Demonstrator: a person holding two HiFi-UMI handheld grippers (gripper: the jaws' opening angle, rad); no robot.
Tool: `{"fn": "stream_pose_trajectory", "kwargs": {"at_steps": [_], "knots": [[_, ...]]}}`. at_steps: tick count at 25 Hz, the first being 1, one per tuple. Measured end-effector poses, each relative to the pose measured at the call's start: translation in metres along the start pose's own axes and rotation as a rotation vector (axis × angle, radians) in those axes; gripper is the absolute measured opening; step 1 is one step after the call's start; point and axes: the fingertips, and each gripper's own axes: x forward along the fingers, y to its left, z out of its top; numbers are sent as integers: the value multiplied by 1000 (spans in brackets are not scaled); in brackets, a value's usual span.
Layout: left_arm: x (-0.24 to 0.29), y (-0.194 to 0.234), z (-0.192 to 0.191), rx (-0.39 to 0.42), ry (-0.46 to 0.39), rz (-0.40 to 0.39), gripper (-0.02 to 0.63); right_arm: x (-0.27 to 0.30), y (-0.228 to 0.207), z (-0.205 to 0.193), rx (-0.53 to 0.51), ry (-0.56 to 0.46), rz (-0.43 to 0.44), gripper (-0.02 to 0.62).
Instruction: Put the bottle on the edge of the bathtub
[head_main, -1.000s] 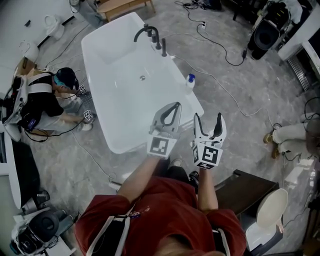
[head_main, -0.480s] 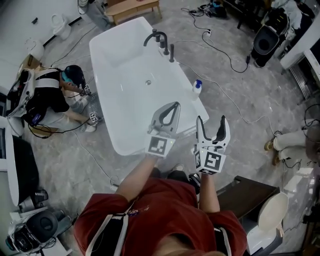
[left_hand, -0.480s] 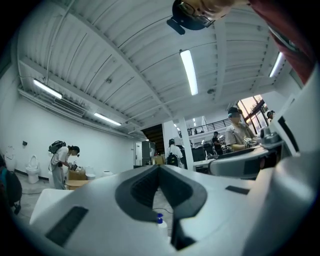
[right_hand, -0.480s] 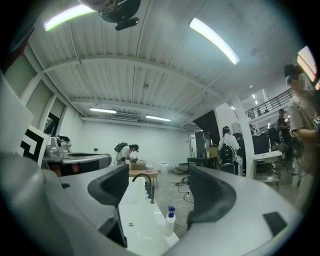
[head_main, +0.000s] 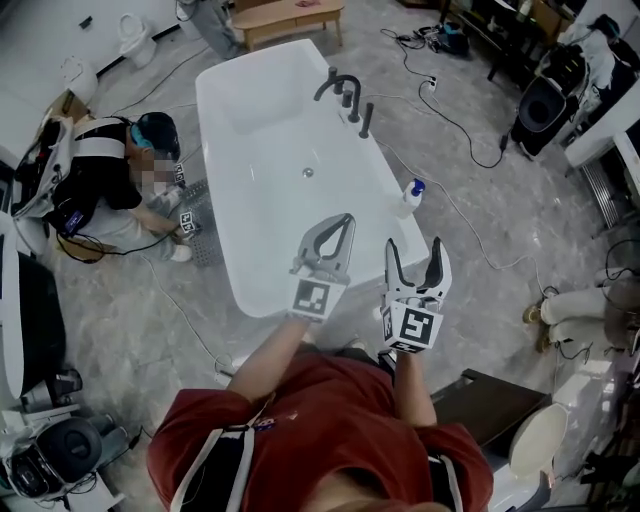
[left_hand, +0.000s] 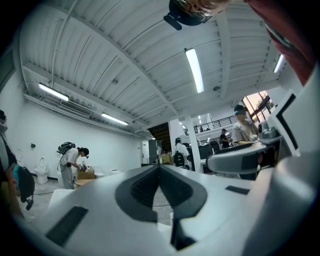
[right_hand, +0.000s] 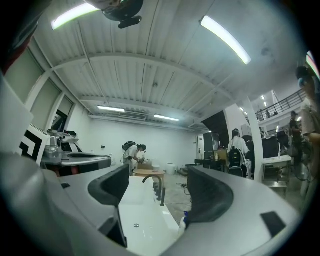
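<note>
Bottle (head_main: 412, 192) stands on tub (head_main: 262, 305) rim; at tub's near end, as a second ago, left gripper (head_main: 340, 226) clenched empty, right gripper (head_main: 413, 250) released, so placing looks done.

Crouching person (head_main: 105, 185) at left, wood bench (head_main: 290, 14) top, toilet (head_main: 540, 438) btm-right

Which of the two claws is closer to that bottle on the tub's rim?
Right. The right claw hangs open just short of the bottle, facing it; the left claw, shut, is farther off over the bathtub.
</note>
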Motion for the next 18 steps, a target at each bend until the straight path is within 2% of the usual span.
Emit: {"fn": "stream_pose_trajectory", "kwargs": {"at_steps": [7, 10, 18], "knots": [[-19, 33, 2, -14, -2, 54, 15, 14, 33, 7, -29, -13, 56, 366], [-22, 43, 4, -13, -7, 67, 15, 14, 40, 10, -37, -31, 67, 301], [-32, 46, 5, -12, -12, 61, 15, 11, 53, 9, -27, -35, 74, 260]]}}
